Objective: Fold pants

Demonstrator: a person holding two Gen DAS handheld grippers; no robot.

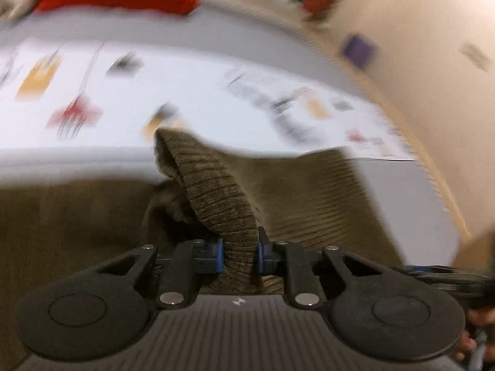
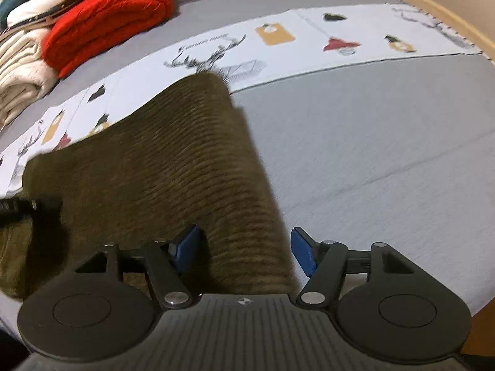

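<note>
The pants are olive-brown corduroy (image 1: 216, 185). They lie on a grey bed with a white printed runner. My left gripper (image 1: 240, 255) is shut on a bunched fold of the pants and lifts it off the bed. The left wrist view is blurred. In the right wrist view the pants (image 2: 173, 160) stretch away from me as a folded leg. My right gripper (image 2: 244, 252) is open, its blue pads on either side of the leg's near end. The other gripper's dark body (image 2: 12, 208) shows at the left edge.
A red folded garment (image 2: 108, 18) and a stack of cream, white and teal clothes (image 2: 21, 61) sit at the far left of the bed. The white runner with deer prints (image 2: 278, 40) crosses the bed. The grey cover (image 2: 386, 139) lies to the right, with the bed's tan edge (image 2: 448, 9) beyond.
</note>
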